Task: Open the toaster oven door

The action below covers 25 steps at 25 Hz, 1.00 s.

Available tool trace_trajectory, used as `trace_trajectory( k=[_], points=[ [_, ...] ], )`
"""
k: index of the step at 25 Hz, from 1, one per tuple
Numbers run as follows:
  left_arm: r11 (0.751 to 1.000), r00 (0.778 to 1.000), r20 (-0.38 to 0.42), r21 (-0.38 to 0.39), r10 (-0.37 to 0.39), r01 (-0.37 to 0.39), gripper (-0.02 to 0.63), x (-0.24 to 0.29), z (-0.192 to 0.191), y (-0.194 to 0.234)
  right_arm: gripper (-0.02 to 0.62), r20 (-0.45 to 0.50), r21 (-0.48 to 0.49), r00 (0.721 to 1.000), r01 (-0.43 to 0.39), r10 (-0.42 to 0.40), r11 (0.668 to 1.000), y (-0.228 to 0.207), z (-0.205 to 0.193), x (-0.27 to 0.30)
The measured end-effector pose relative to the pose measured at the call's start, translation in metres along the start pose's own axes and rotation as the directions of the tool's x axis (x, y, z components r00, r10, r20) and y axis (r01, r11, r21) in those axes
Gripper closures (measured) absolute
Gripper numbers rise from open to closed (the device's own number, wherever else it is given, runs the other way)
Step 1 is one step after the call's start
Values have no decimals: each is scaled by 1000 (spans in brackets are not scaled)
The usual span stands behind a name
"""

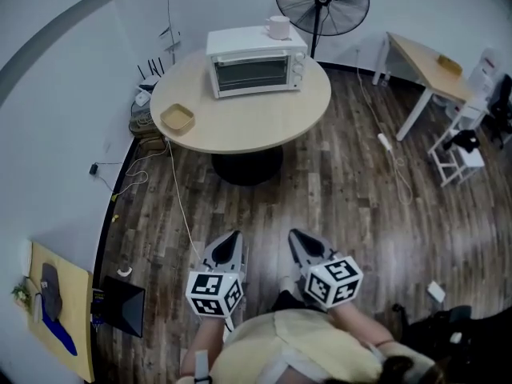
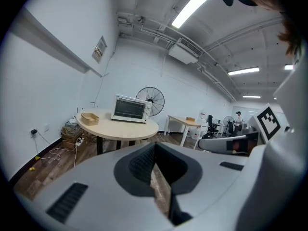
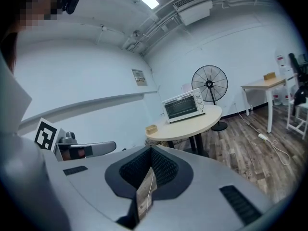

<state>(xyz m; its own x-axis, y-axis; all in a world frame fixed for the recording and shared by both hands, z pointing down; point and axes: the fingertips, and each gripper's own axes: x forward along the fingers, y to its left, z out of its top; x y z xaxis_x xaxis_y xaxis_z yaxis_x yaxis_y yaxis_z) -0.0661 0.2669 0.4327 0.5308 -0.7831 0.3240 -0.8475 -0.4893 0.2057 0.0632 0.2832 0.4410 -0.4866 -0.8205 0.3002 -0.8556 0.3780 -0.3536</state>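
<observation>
The white toaster oven stands at the back of the round wooden table with its glass door closed and a white cup on top. Both grippers are far from it, held low in front of the person over the wood floor. My left gripper and right gripper point toward the table, side by side. Each is shut with nothing between its jaws. The left gripper view shows the oven well beyond the closed left gripper. In the right gripper view the oven also lies far past the right gripper.
A shallow wooden tray sits on the table's left side. A standing fan is behind the table. A desk and white stool stand at the right. Cables and a power strip lie on the floor.
</observation>
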Motion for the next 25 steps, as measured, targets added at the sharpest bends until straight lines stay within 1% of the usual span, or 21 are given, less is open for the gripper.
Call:
trace_trajectory(
  k=[3, 6, 9, 13, 18, 25],
  points=[
    [1000, 1000, 15, -12, -5, 5, 604, 20, 13, 2, 594, 11, 6, 1000, 4, -4, 1000, -17, 11, 11],
    [1000, 1000, 23, 3, 16, -16, 604, 37, 22, 4, 594, 10, -1, 1000, 13, -13, 1000, -32, 19, 21],
    [999, 999, 32, 1, 37, -37, 604, 56, 30, 7, 594, 19, -6, 999, 33, -33, 999, -52, 31, 31],
    [1000, 998, 55, -15, 26, -25, 604, 78, 39, 7, 594, 35, 5, 999, 7, -7, 1000, -73, 47, 43],
    [999, 997, 71, -20, 42, -41, 604, 100, 46, 7, 594, 48, 40, 999, -4, 2, 999, -96, 61, 56],
    [997, 999, 16, -56, 51, -50, 604, 109, 36, 11, 594, 18, 130, 998, -65, 63, 989, -102, 61, 75]
  ],
)
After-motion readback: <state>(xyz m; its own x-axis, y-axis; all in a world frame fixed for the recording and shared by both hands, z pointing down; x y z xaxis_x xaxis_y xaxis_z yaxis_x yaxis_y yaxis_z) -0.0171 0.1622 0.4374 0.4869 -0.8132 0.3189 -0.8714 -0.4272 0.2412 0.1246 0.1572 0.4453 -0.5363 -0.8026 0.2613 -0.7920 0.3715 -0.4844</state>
